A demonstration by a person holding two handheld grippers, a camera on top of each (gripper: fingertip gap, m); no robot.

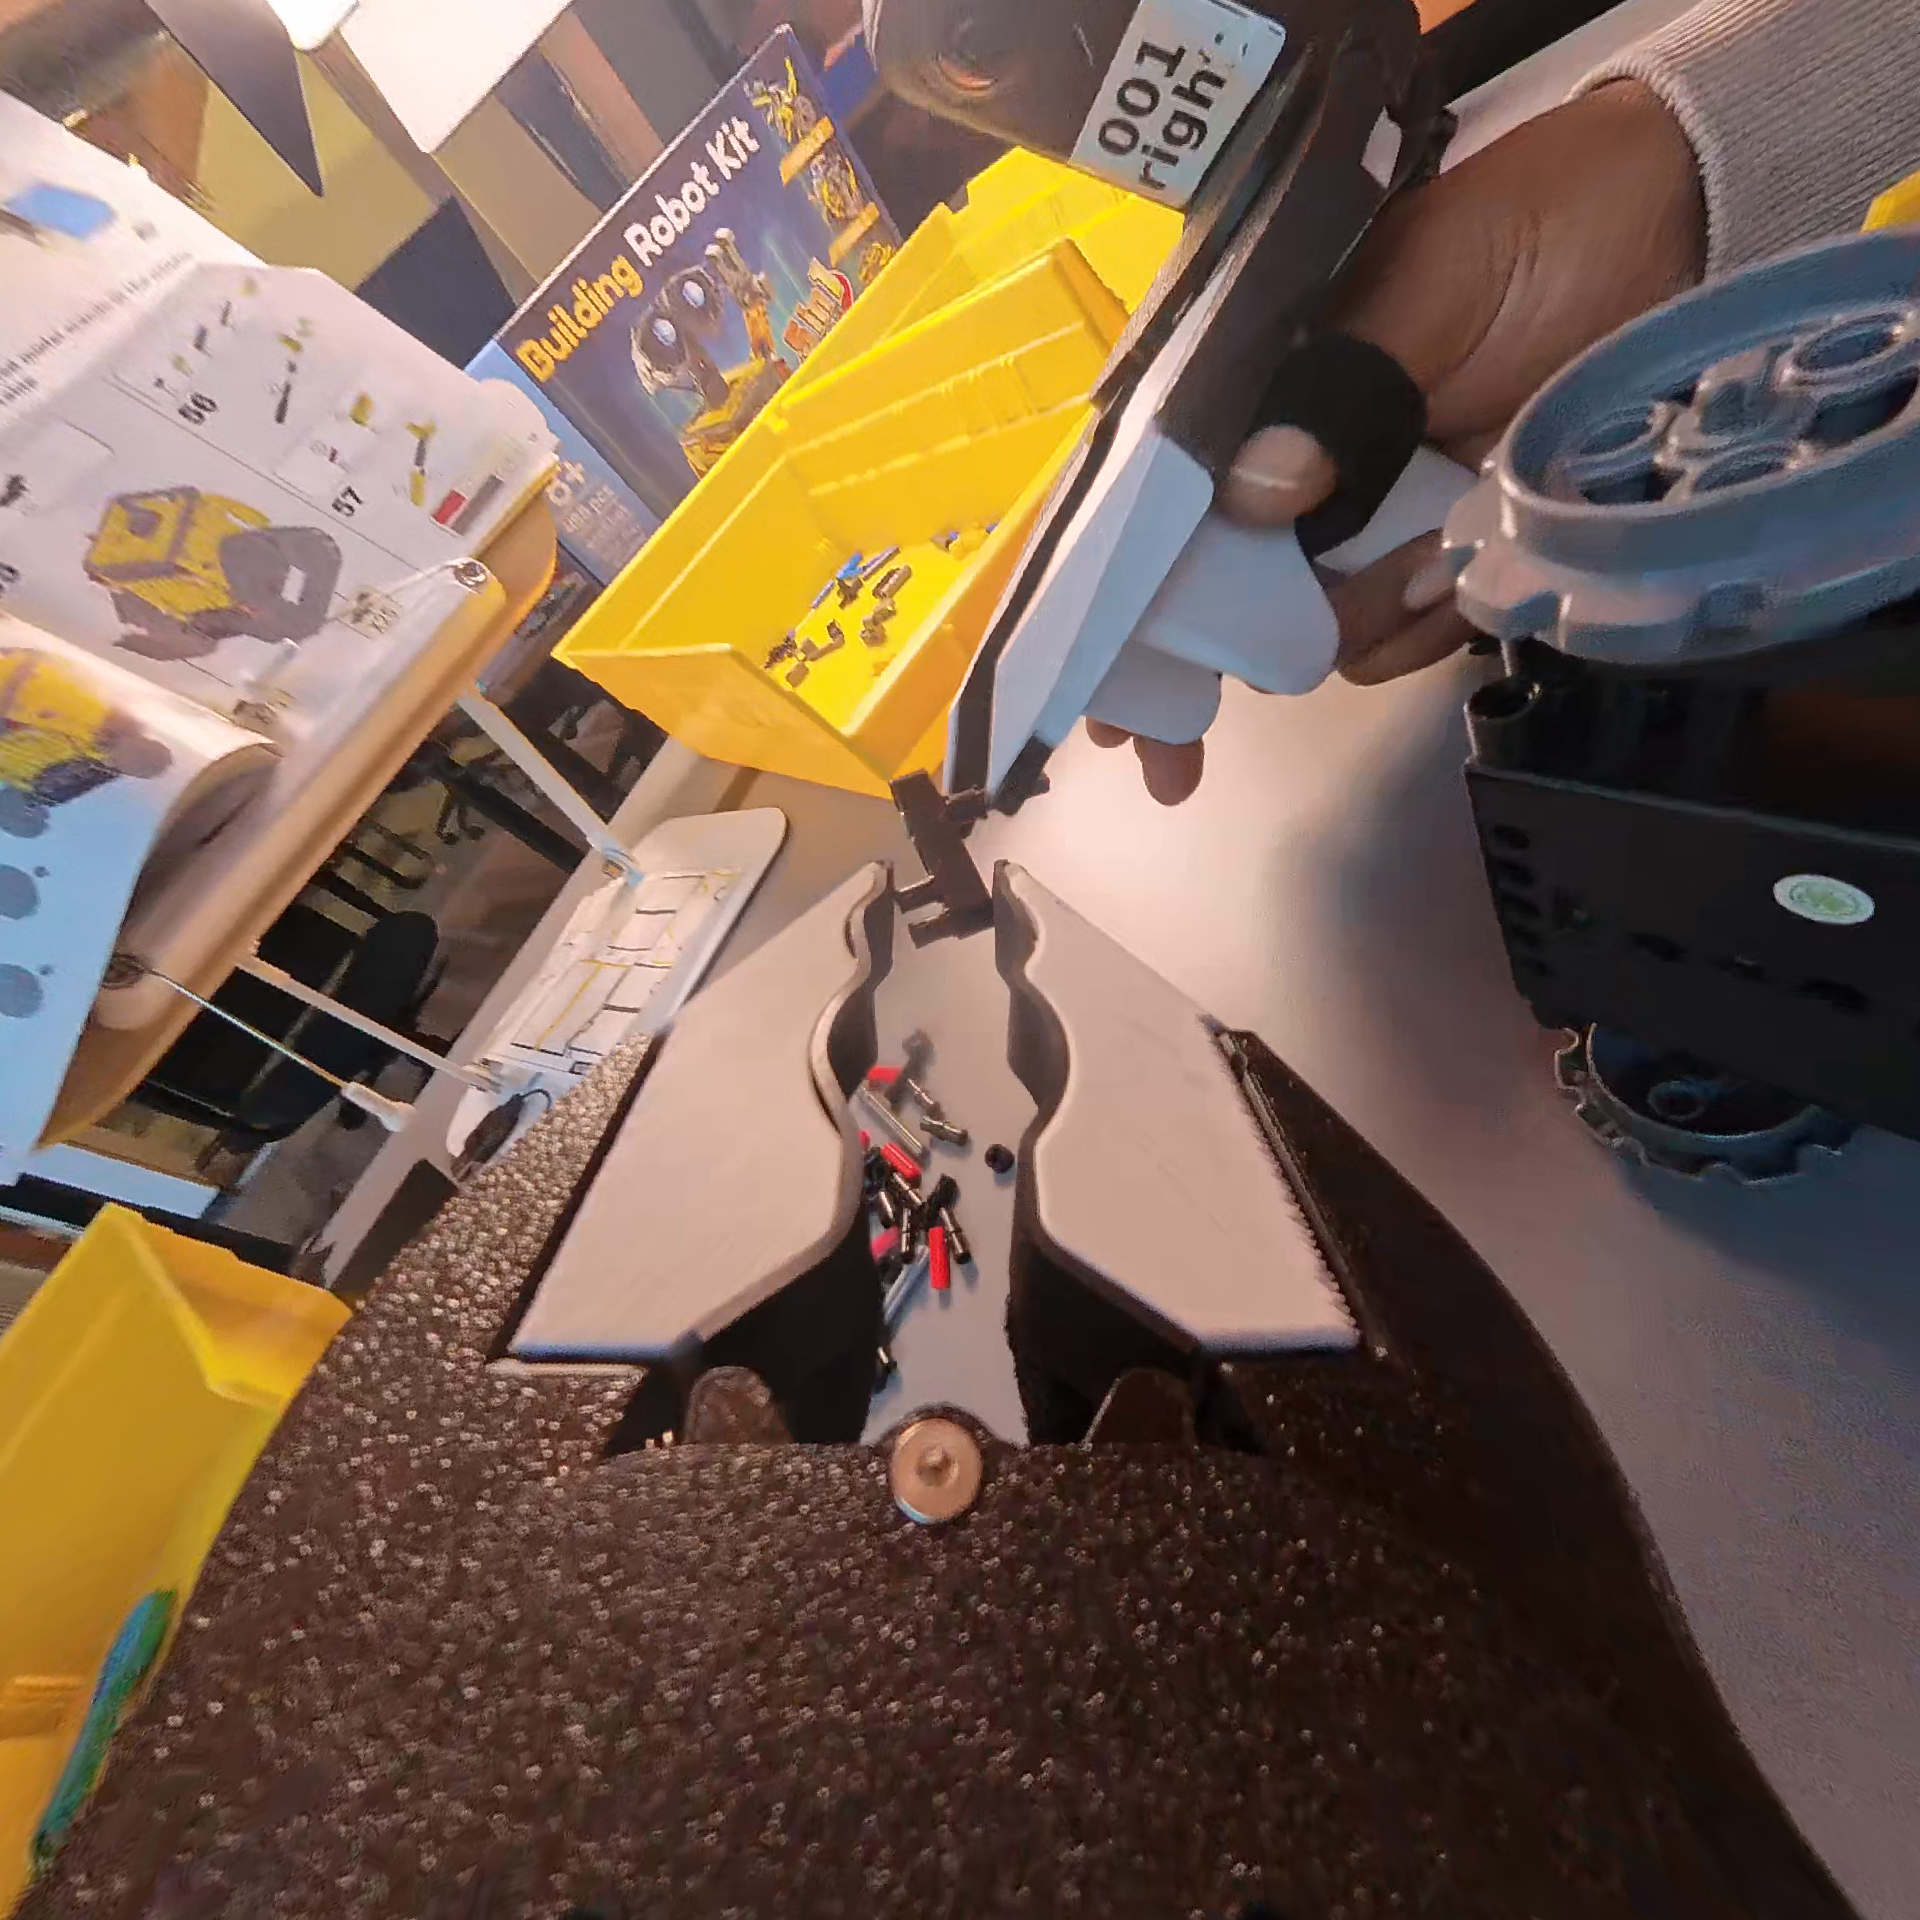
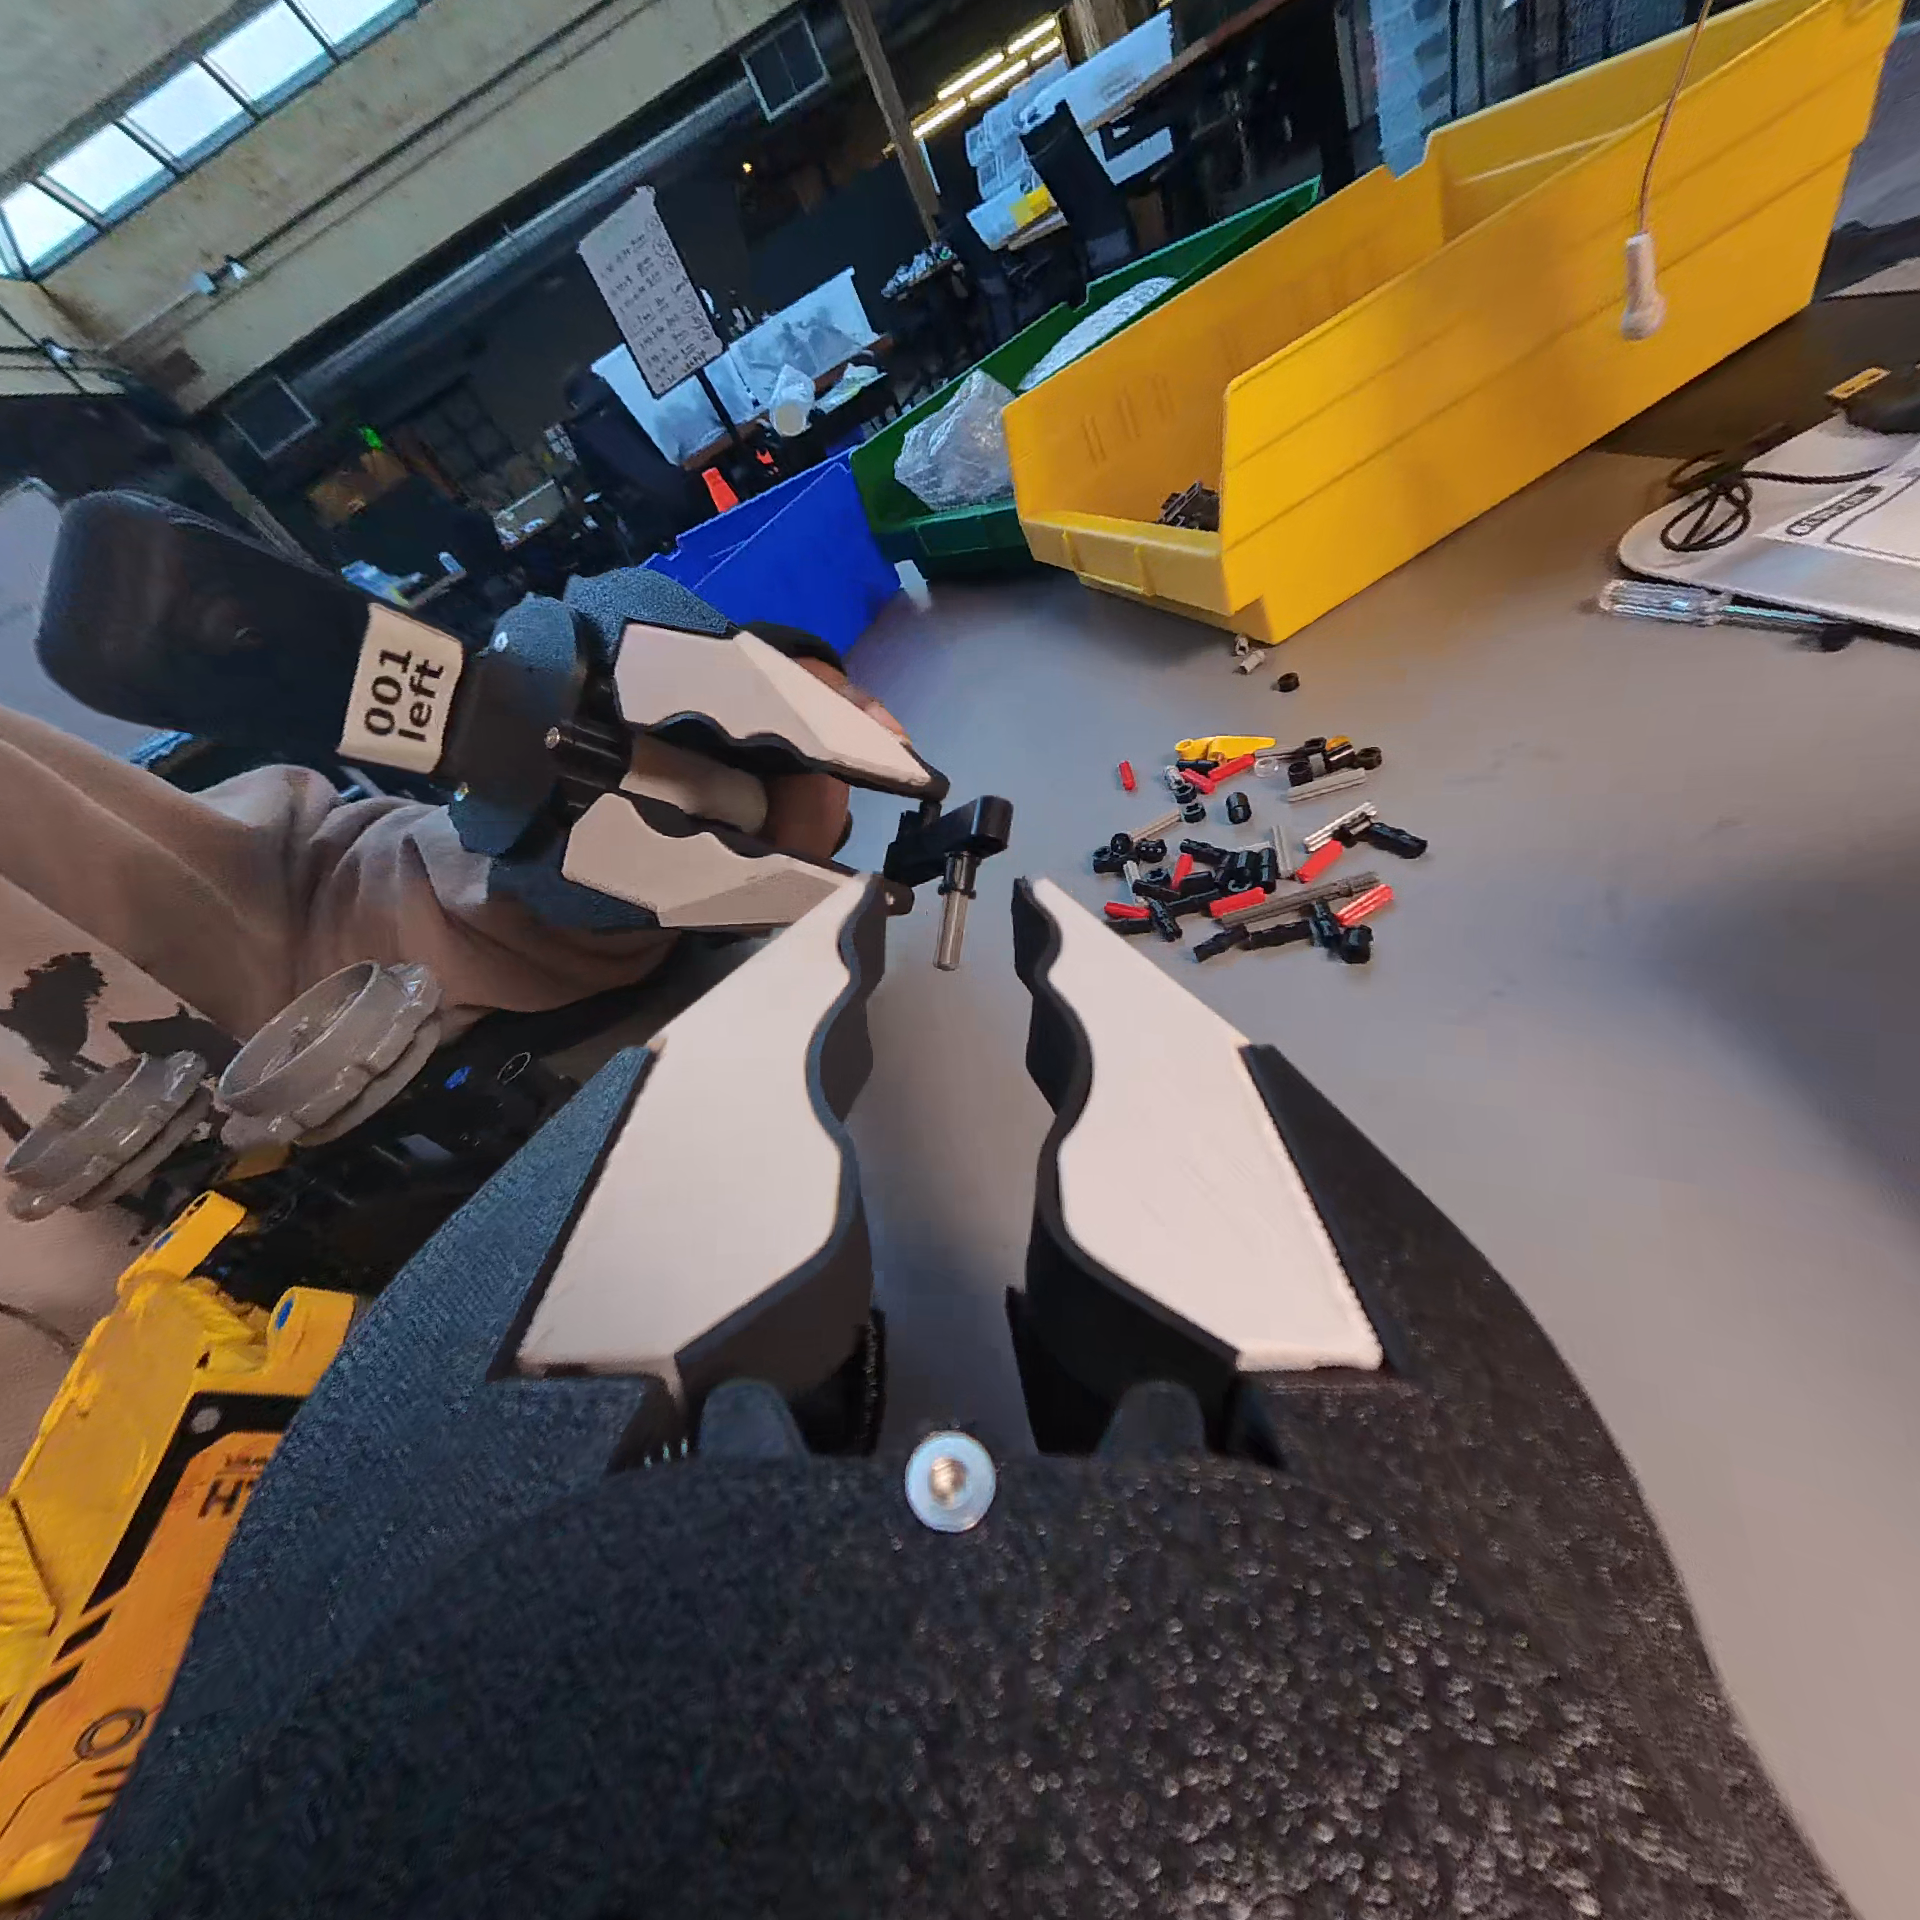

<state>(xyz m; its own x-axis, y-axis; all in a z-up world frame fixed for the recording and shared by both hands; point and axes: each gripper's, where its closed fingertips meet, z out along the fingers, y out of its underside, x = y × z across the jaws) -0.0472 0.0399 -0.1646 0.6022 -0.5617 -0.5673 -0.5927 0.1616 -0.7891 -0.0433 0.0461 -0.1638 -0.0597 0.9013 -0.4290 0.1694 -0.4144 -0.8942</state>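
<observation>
1. Pinching a small black connector piece (image 1: 940,862) with a grey pin, the left gripper (image 2: 914,831) has its fingers narrowed on it.
2. Right gripper (image 2: 951,894) fingers stand parted, empty, just beside it.
3. Loose parts (image 2: 1247,862) lie on the grey surface (image 2: 1558,1039) near a yellow bin (image 2: 1455,416).

Facing close wrist views, sharing black connector piece (image 1: 940,868)

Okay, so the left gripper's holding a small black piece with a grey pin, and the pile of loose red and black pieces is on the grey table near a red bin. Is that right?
Not quite: the bin is yellow, not red, as the right wrist view shows. The rest holds: the left gripper holds the small black piece with the grey pin, and the pile of loose red and black pieces lies on the grey table near it.
</observation>
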